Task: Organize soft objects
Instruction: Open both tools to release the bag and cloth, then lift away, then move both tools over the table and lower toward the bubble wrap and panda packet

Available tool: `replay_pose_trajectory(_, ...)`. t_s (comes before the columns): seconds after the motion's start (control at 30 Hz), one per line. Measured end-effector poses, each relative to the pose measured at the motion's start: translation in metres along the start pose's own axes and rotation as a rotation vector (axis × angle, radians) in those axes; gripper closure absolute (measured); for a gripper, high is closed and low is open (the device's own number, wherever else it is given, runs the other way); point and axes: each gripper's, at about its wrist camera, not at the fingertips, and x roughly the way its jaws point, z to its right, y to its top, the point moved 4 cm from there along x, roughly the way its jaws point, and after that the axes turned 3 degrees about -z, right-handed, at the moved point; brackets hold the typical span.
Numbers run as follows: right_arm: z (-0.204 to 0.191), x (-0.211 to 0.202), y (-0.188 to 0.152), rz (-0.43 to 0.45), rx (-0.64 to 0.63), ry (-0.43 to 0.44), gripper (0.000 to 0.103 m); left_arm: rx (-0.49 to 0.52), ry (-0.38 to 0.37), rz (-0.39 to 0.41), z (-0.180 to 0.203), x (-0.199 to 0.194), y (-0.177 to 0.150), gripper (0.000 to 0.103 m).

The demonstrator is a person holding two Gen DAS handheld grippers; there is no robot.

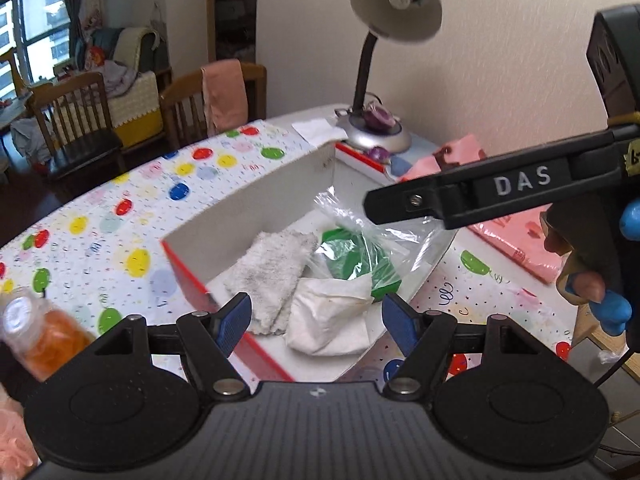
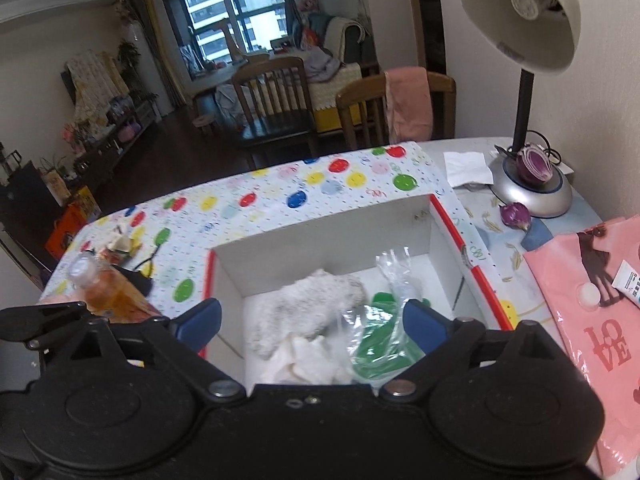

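An open white box with red edges (image 1: 256,196) (image 2: 320,232) stands on the balloon-print tablecloth. In it lie a grey-white fluffy cloth (image 1: 268,276) (image 2: 316,304), a crumpled white cloth (image 1: 328,312) (image 2: 308,360) and a clear plastic bag holding something green (image 1: 356,256) (image 2: 380,340). My left gripper (image 1: 316,320) is open and empty above the box's near end. My right gripper (image 2: 312,320) is open and empty over the box; in the left wrist view its black finger (image 1: 404,204) reaches in from the right above the bag.
A desk lamp (image 2: 524,184) with a cut purple onion (image 2: 534,168) on its base stands behind the box. A pink bag (image 2: 600,320) lies to the right. A bottle of orange contents (image 1: 44,336) (image 2: 108,292) stands left of the box. Wooden chairs (image 2: 276,100) stand beyond the table.
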Motion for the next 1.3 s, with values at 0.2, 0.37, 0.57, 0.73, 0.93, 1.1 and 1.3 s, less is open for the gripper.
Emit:
replay_pose_trajectory(0.2, -0.023, -0.023, -0.006, 0.036, -0.016, 0.025, 0.001, -0.064, 0.007, 0.074, -0.026, -0.044, -0.011, 0.024)
replay_pose_trajectory(0.37, -0.045, -0.042, -0.011, 0.076, -0.027, 0.047, 0.000, -0.103, 0.026, 0.113, -0.050, -0.076, -0.024, 0.022)
replay_pose_trajectory(0.57, -0.081, -0.059, -0.017, 0.123, -0.061, 0.082, 0.000, -0.122, 0.067, 0.159, -0.074, -0.110, -0.042, 0.020)
replay_pose_trajectory(0.73, -0.120, -0.066, -0.019, 0.150, -0.105, 0.117, 0.000, -0.140, 0.089, 0.200, -0.098, -0.140, -0.058, 0.019)
replay_pose_trajectory(0.93, -0.168, -0.062, -0.023, 0.154, -0.136, 0.179, 0.000, -0.190, 0.117, 0.235, -0.134, -0.172, -0.078, 0.017)
replay_pose_trajectory(1.1, -0.209, -0.054, -0.028, 0.142, -0.176, 0.208, 0.000, -0.242, 0.140, 0.252, -0.167, -0.194, -0.101, 0.017)
replay_pose_trajectory(1.3, -0.257, -0.041, -0.037, 0.124, -0.218, 0.233, 0.000, -0.306, 0.151, 0.253, -0.210, -0.212, -0.134, 0.003)
